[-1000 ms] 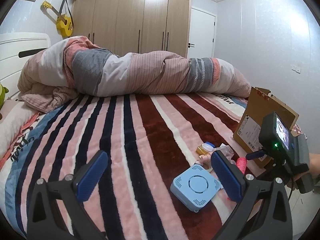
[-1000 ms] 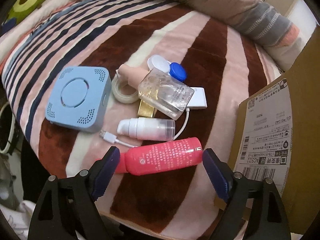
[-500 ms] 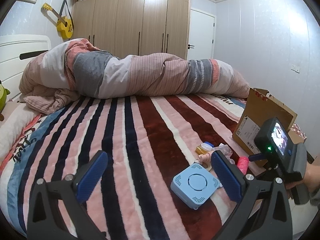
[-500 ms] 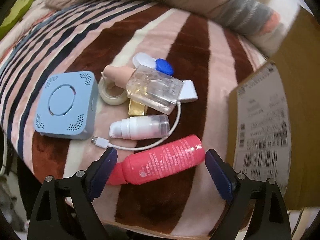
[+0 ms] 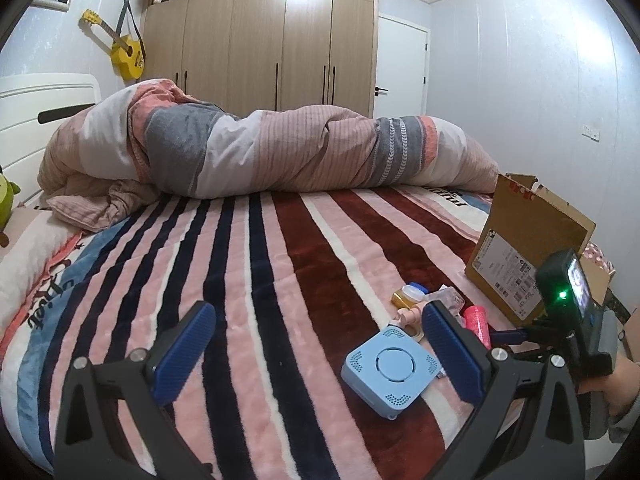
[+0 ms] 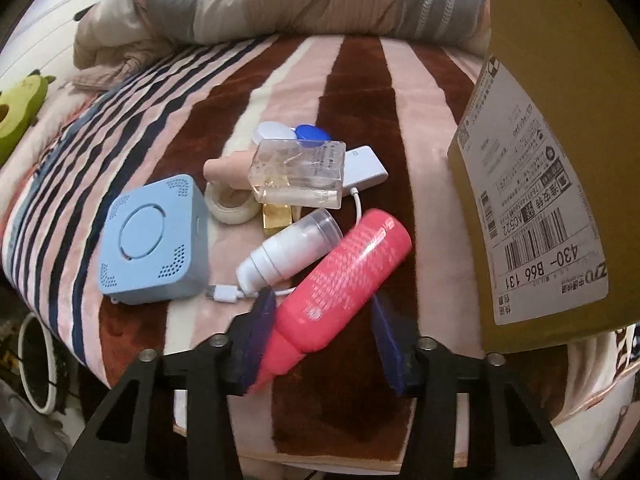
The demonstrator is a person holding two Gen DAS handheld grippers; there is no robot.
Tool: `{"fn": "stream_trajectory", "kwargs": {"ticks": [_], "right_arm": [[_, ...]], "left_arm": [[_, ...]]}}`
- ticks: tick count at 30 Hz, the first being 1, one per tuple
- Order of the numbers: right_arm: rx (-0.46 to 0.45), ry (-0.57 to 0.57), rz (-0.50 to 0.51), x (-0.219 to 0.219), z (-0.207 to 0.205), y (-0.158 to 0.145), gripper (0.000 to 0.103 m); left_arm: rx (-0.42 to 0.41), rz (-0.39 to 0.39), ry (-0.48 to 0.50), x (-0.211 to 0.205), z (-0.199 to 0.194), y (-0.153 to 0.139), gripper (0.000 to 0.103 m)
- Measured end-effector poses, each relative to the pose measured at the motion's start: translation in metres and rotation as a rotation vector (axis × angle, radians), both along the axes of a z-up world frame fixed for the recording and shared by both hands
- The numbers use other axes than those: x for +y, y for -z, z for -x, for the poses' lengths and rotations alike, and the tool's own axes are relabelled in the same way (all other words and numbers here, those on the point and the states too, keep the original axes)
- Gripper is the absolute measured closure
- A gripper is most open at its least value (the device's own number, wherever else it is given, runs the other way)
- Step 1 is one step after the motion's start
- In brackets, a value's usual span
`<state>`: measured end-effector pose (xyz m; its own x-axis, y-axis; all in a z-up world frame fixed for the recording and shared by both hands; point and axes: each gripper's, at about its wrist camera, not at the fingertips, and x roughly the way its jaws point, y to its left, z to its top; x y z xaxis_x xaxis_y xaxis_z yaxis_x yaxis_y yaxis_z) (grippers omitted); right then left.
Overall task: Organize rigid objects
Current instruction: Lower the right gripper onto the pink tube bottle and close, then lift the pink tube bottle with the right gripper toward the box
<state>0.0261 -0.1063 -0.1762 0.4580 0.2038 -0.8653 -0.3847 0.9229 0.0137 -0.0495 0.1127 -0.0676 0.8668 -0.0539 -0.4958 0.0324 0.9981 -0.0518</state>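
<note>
A pile of small items lies near the bed's front right edge. My right gripper [image 6: 322,312] has its jaws narrowed around the lower part of a pink bottle [image 6: 344,276], which lies tilted on the blanket; the left pad touches it, the right pad shows a small gap. Beside it lie a white pump bottle [image 6: 288,250], a clear square bottle [image 6: 298,174], a tape roll [image 6: 232,206], a blue square device [image 6: 154,240] and a white cable [image 6: 224,292]. My left gripper [image 5: 316,344] is open and empty above the blanket, left of the blue device [image 5: 390,366].
An open cardboard box [image 6: 560,140] stands right of the pile, also in the left wrist view [image 5: 528,252]. A rolled duvet [image 5: 260,152] lies across the far side of the bed. A green plush toy [image 6: 16,120] sits at the left. The bed's edge runs just below the pile.
My right gripper has moved in over the pink bottle and its jaws have closed from wide open to nearly on it. The bottle has tilted. The left gripper stays open.
</note>
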Motion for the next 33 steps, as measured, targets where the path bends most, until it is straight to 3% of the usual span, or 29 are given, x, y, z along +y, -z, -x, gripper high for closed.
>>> {"fn": "stream_trajectory", "kwargs": {"ticks": [3,8,9,11,12,13,14,20,24,29,32,33], "right_arm": [[-0.014,-0.001,-0.003,-0.007,0.006,-0.003,0.071],[0.014,0.021,-0.003,-0.013,0.0,-0.004,0.07],[0.016,0.039,-0.016,-0.014,-0.002,-0.003,0.068],[0.021,0.074,-0.022,-0.013,-0.009,-0.001,0.05],[0.015,0.084,-0.027,-0.013,-0.012,0.0,0.05],[0.009,0.095,-0.03,-0.013,-0.015,0.002,0.054],[0.005,0.101,-0.037,-0.014,-0.016,0.004,0.069],[-0.076,0.079,-0.027,-0.02,0.004,-0.01,0.075],[-0.137,-0.013,-0.113,-0.014,0.02,-0.039,0.075],[-0.243,-0.215,-0.227,0.011,0.035,-0.086,0.076],[-0.318,-0.309,-0.252,0.02,0.044,-0.114,0.076],[-0.34,-0.33,-0.264,0.021,0.045,-0.124,0.076]], "left_arm": [[0.0,0.002,0.0,0.0,0.0,0.0,0.0],[0.001,0.001,0.011,-0.003,-0.002,0.0,0.0],[0.002,0.001,0.013,-0.004,-0.003,0.0,0.0],[0.008,0.003,0.018,-0.005,-0.004,0.0,0.0],[0.015,0.008,0.025,-0.006,-0.005,0.001,0.0],[0.022,0.015,0.034,-0.006,-0.006,0.002,0.0],[0.033,0.027,0.047,-0.006,-0.007,0.004,0.0],[0.065,0.11,0.166,-0.015,-0.017,0.005,0.001],[0.07,0.2,0.295,-0.027,-0.025,-0.005,0.001],[0.053,0.296,0.427,-0.043,-0.032,-0.032,0.016],[0.023,0.314,0.479,-0.056,-0.036,-0.056,0.033],[0.012,0.308,0.491,-0.061,-0.036,-0.063,0.044]]}}
